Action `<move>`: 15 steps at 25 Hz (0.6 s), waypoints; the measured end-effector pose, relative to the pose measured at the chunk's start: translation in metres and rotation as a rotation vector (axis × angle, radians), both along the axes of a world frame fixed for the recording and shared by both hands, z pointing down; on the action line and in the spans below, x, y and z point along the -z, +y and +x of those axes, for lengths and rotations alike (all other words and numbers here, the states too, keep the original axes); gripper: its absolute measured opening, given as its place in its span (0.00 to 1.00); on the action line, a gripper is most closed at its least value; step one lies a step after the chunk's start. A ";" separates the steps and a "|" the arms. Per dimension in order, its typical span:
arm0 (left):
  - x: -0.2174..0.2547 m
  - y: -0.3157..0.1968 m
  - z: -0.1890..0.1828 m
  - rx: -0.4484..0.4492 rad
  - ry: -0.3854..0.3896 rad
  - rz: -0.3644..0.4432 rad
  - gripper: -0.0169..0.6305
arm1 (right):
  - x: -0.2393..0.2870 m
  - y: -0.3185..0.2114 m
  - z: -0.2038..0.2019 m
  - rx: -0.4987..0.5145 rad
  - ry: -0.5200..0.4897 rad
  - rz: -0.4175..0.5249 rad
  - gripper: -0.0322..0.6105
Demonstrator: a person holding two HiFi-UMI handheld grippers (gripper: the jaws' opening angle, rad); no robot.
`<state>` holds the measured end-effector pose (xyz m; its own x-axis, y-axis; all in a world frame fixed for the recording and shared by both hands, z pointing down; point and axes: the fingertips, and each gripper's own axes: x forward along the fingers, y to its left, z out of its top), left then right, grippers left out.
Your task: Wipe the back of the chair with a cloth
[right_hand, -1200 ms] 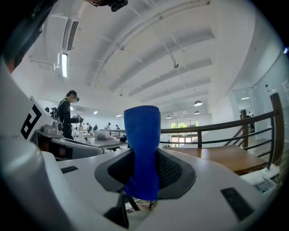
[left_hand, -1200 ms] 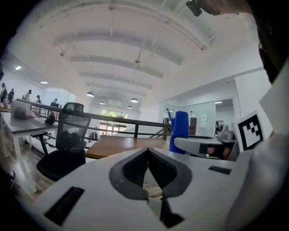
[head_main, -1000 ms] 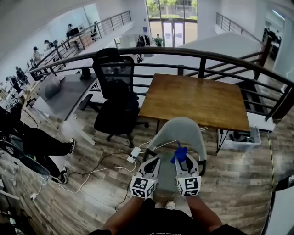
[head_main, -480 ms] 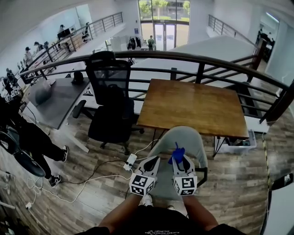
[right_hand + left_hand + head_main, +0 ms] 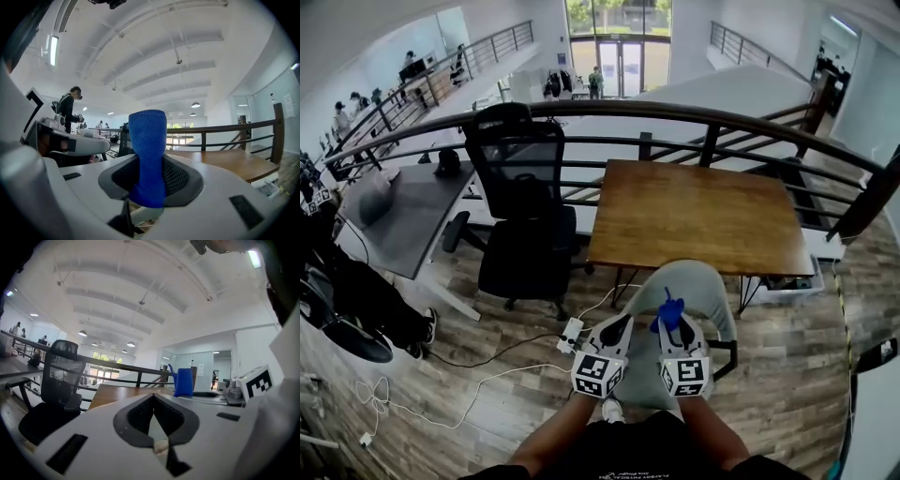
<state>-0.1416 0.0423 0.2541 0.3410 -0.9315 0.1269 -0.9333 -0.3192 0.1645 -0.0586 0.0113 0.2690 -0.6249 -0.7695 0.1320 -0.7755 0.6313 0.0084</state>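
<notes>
Shifted leftward since a second ago, the black mesh office chair [image 5: 520,211] stands on plank floor [image 5: 506,375] beside the railing [image 5: 694,114]. The left hand-held gripper [image 5: 622,323] is closed and empty. The right hand-held gripper [image 5: 672,324] pinches a blue cloth [image 5: 669,307] over the grey chair [image 5: 703,286], near the wooden bench [image 5: 703,211].

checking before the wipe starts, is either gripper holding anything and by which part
The right gripper holds the blue cloth, pinched at its lower end, the rest standing up past the jaws. The left gripper is shut on nothing.

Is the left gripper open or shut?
Shut: the left gripper has its jaws together at the tips, with nothing between them.
</notes>
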 end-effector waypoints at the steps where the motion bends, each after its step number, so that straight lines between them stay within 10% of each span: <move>1: -0.002 -0.003 -0.001 -0.005 -0.003 -0.001 0.03 | -0.001 -0.003 -0.003 -0.004 0.001 -0.001 0.26; 15: -0.050 -0.047 0.012 -0.051 -0.038 -0.090 0.03 | -0.035 -0.039 0.022 -0.029 0.006 -0.063 0.26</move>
